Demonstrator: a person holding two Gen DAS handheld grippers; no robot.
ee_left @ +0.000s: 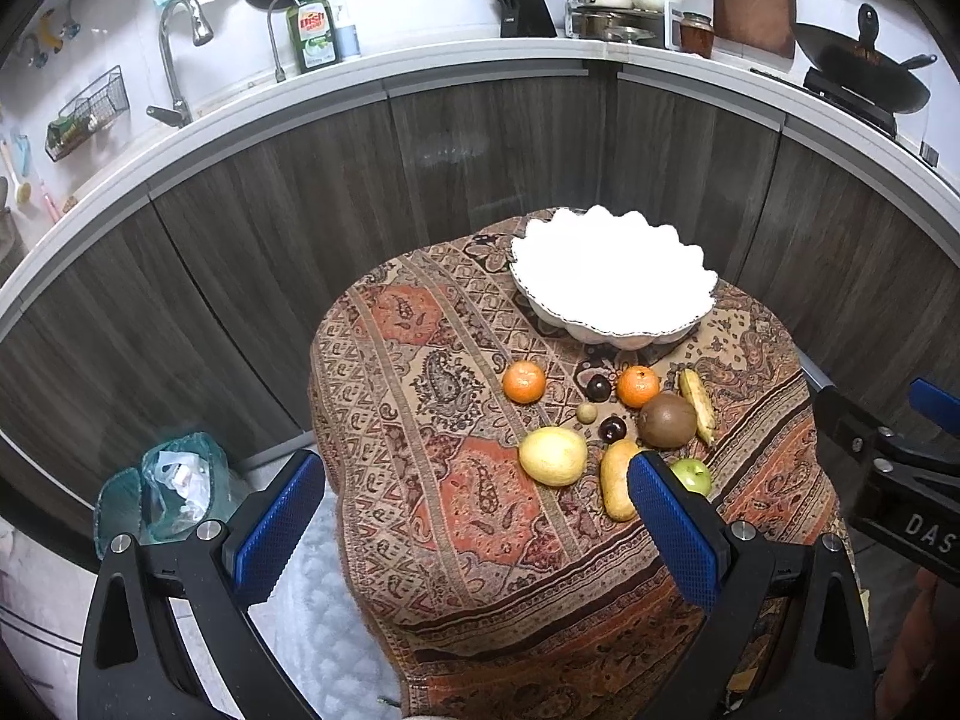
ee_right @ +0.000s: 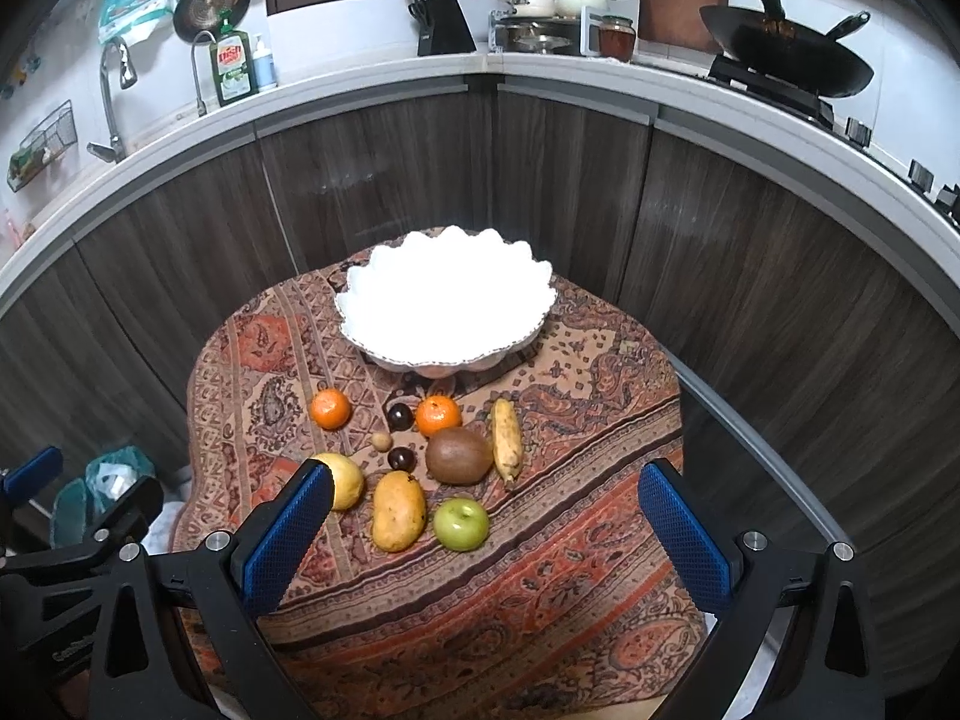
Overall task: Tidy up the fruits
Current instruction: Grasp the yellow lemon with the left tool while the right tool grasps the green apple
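A domestic kitchen is indicated. A curved white countertop (ee_right: 372, 81) over dark wood-grain cabinet doors (ee_right: 372, 180) serves as the landmark. On it are seen a faucet (ee_right: 114, 90), a green dish soap bottle (ee_right: 234, 69), a knife block (ee_right: 444, 24), stacked pots (ee_right: 540, 6) and a black wok (ee_right: 786, 63) on a burner. A pan (ee_right: 210, 3) is hung above it.

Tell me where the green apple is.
In the right wrist view, the green apple sits on the patterned cloth, nearest the camera, right of the mango and below the kiwi.
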